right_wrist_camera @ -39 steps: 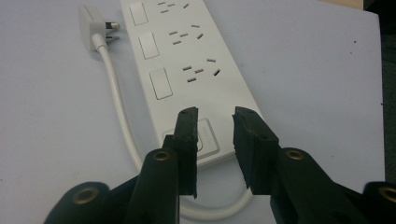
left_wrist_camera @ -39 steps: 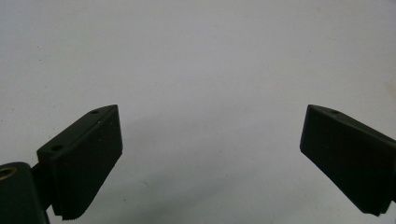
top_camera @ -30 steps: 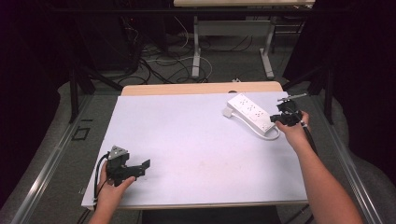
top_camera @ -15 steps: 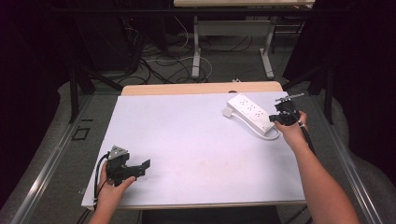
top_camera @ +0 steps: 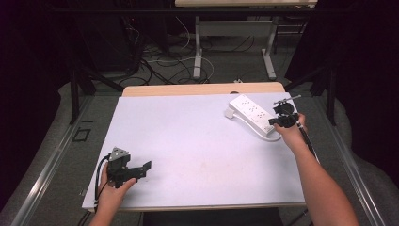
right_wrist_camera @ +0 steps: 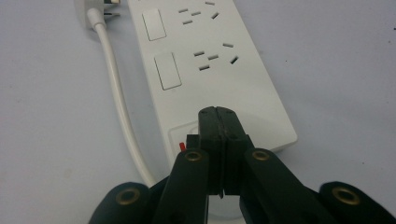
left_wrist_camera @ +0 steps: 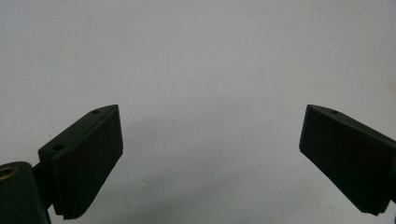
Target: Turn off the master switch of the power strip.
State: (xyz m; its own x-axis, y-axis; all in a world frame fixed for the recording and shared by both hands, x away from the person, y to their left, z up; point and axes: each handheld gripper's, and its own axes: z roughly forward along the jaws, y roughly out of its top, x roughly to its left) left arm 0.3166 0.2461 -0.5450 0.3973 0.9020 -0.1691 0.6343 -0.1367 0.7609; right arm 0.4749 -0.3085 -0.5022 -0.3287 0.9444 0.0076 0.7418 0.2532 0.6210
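A white power strip (top_camera: pixel 251 113) lies at the table's far right, its white cable (right_wrist_camera: pixel 117 95) running along its side to a plug (right_wrist_camera: pixel 95 11) at the far end. My right gripper (top_camera: pixel 277 121) is shut, jaws pressed together with nothing between them. Its tip (right_wrist_camera: pixel 218 114) rests over the strip's (right_wrist_camera: pixel 210 70) near end, by a small red switch (right_wrist_camera: pixel 181 146); I cannot tell whether it touches. My left gripper (top_camera: pixel 146 167) is held at the table's near left corner, open, with bare white tabletop between its jaws (left_wrist_camera: pixel 212 112).
The white tabletop (top_camera: pixel 197 141) has a wooden strip (top_camera: pixel 202 89) along its far edge. Beyond it stand desk legs (top_camera: pixel 196 52) among loose cables on the floor (top_camera: pixel 164 66). Metal rails (top_camera: pixel 51 160) run along both sides of the table.
The right gripper has shifted slightly over the strip's near end. The left gripper has stayed where it was.
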